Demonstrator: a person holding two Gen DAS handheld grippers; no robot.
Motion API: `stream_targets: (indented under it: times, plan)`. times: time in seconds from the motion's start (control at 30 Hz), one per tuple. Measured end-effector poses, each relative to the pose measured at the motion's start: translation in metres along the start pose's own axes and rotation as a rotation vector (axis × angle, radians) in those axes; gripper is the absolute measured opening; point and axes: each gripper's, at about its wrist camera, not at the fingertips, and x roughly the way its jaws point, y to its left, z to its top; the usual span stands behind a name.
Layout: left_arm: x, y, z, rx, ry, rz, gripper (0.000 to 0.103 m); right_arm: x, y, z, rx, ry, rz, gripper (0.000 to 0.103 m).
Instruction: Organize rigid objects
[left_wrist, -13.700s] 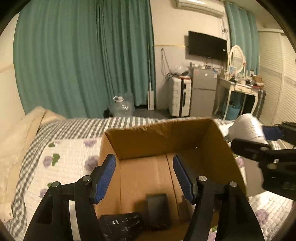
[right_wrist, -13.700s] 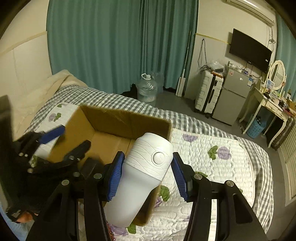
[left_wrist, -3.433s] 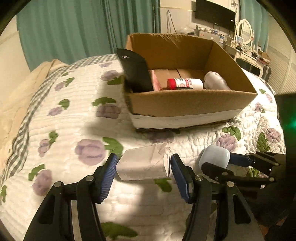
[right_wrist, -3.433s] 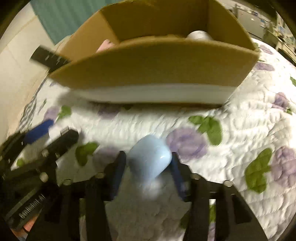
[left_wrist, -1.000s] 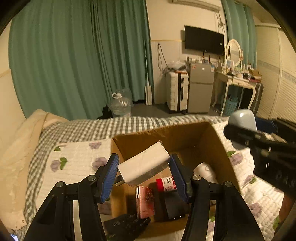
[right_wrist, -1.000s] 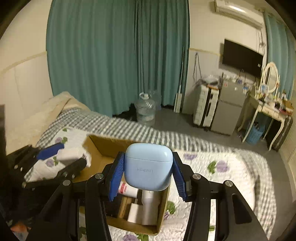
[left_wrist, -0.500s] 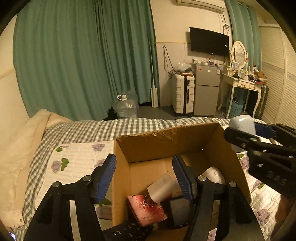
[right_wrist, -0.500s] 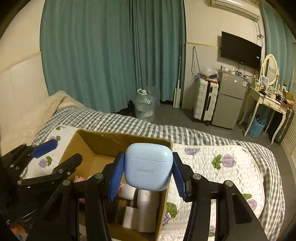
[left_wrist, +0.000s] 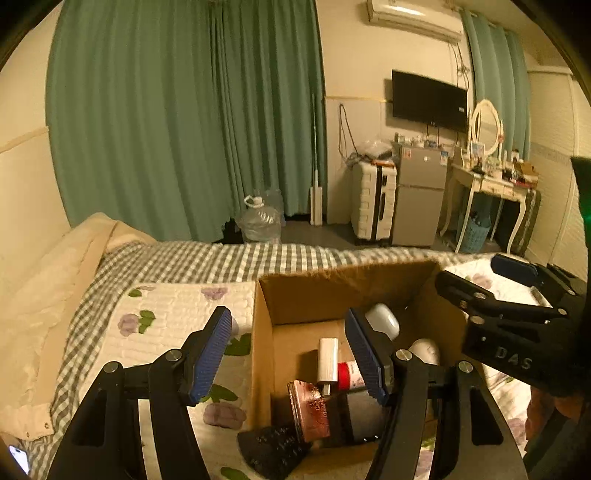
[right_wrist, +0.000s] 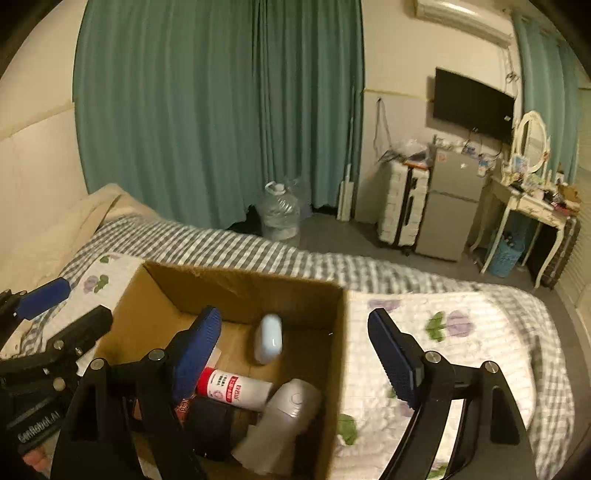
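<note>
An open cardboard box (left_wrist: 332, 291) (right_wrist: 243, 284) stands on the quilted bed. Inside lie a light blue earbud case (right_wrist: 268, 343) (left_wrist: 383, 322), a white charger block (left_wrist: 328, 360), a red-and-white tube (right_wrist: 232, 389) (left_wrist: 349, 374), a white bottle (right_wrist: 280, 424) (left_wrist: 424, 350), a red booklet (left_wrist: 308, 410) and dark items (left_wrist: 354, 417). My left gripper (left_wrist: 290, 354) is open and empty above the box's left wall. My right gripper (right_wrist: 295, 354) is open and empty above the box's right wall; it also shows in the left wrist view (left_wrist: 491, 280).
A black remote (left_wrist: 273, 450) leans at the box's near corner. The flowered quilt (right_wrist: 443, 332) spreads on both sides of the box. Beyond the bed are green curtains (left_wrist: 184, 129), a water jug (right_wrist: 279, 214), a suitcase (left_wrist: 373, 206), a small fridge (left_wrist: 419, 199) and a dressing table (right_wrist: 532, 206).
My right gripper opened and the blue earbud case dropped into the box. The white charger block, released by my left gripper half a second ago, now rests among the items.
</note>
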Motion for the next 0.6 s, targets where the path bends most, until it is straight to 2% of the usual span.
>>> stream_targets:
  times: [0.1, 0.37, 0.6]
  plan:
    - [-0.033, 0.001, 0.009, 0.003, -0.062, 0.003, 0.067, -0.035, -0.001, 0.006, -0.004, -0.034, -0.019, 0.082]
    - [-0.134, 0.006, 0.024, 0.011, -0.271, 0.033, 0.077, -0.137, -0.004, 0.009, 0.008, -0.15, -0.043, 0.092]
    - [-0.172, 0.008, 0.018, 0.031, -0.324, 0.047, 0.08, -0.195, 0.001, -0.004, -0.013, -0.233, -0.082, 0.103]
